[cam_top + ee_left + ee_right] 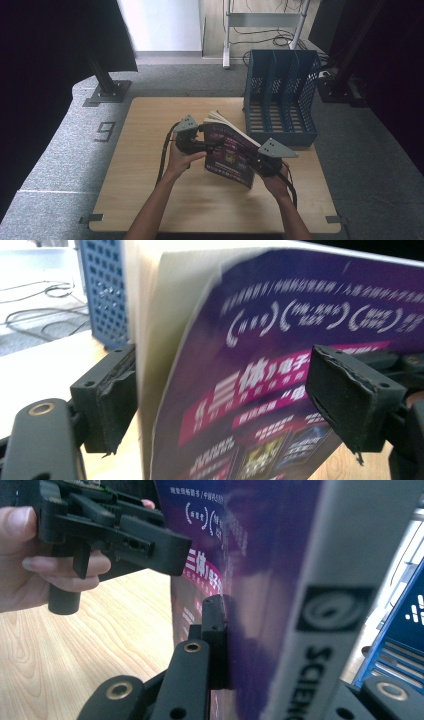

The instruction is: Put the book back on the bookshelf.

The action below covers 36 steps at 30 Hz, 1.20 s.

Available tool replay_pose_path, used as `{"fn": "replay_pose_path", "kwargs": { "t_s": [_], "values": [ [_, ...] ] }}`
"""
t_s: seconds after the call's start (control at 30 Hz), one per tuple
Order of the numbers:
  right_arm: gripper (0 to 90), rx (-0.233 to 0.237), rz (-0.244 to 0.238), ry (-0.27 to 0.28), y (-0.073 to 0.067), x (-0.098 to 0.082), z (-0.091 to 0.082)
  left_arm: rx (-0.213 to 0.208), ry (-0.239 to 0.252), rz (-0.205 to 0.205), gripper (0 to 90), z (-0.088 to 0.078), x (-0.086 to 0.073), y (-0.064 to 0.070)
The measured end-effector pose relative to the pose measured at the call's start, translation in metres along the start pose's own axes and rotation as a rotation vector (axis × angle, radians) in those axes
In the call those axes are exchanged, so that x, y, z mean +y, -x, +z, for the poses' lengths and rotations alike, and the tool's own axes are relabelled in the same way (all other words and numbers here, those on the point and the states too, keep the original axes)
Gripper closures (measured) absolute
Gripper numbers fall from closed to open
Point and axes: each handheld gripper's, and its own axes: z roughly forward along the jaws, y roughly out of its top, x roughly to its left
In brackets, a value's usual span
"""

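1. Purple-covered book (231, 152), held upright and tilted above the wooden tabletop (150, 200), just in front of the blue file rack (281, 97).
2. Right gripper (257, 162): fingers (214, 630) clamped on the book at its spine edge.
3. Left gripper (212, 145): fingers (107, 400) spread apart, straddling the book's page edge; one pad close against the pages, the other clear of the cover.

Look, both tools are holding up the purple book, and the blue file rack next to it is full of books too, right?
Not quite. The blue file rack is empty: the high view shows bare slots. The rest holds: the left tool and right tool do hold the purple book up off the table.
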Motion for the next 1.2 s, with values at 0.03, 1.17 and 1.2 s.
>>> {"fn": "replay_pose_path", "kwargs": {
  "t_s": [0.03,1.17,1.2],
  "values": [
    [81.3,-0.001,0.002,0.0,0.0,0.0,0.0,0.003,-0.005,-0.002,16.1,-0.001,-0.001,0.0],
    [81.4,-0.019,0.041,0.03,-0.006,0.0,-0.001,0.092,-0.082,-0.045,16.4,-0.027,-0.08,0.011],
    [81.5,-0.02,0.039,0.031,-0.006,0.001,-0.001,0.092,-0.08,-0.05,16.5,-0.028,-0.082,0.012]
  ]
}}
